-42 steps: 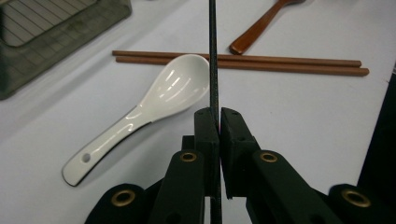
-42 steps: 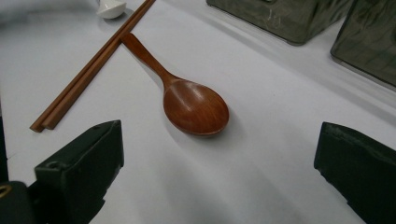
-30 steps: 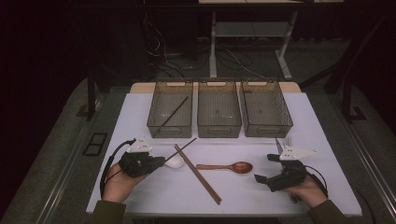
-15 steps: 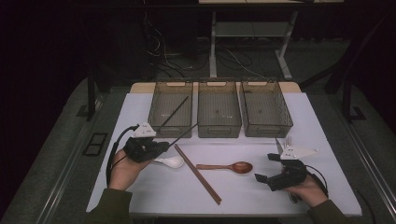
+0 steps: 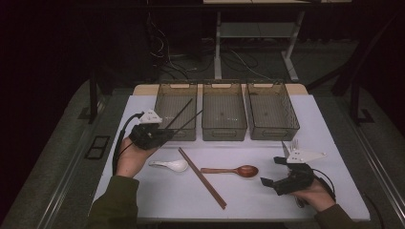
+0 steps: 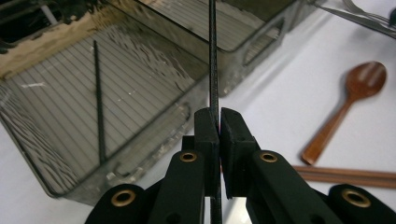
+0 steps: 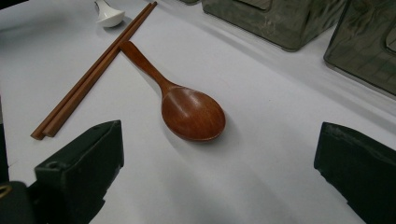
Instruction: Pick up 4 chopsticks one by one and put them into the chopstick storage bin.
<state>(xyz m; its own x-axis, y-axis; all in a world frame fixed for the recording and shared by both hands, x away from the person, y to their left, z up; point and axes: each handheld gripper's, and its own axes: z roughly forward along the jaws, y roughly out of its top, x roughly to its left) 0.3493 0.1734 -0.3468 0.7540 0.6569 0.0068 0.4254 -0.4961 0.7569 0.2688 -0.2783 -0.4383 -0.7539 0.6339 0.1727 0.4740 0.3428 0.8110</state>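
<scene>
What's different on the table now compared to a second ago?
The left hand-held gripper, shut on a black chopstick, has lifted it off the table and carried it toward the left bin. The right hand-held gripper, white spoon, wooden spoon and brown chopsticks stayed put.

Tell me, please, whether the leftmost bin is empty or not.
Not empty: one black chopstick lies inside the leftmost bin; the left tongs hold a second above its rim.

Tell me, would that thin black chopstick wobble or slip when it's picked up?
Probably stiff: the black chopstick looks straight. It may pivot or slip, since the left gripper pinches it at one narrow spot. Likely light, being so thin.
</scene>
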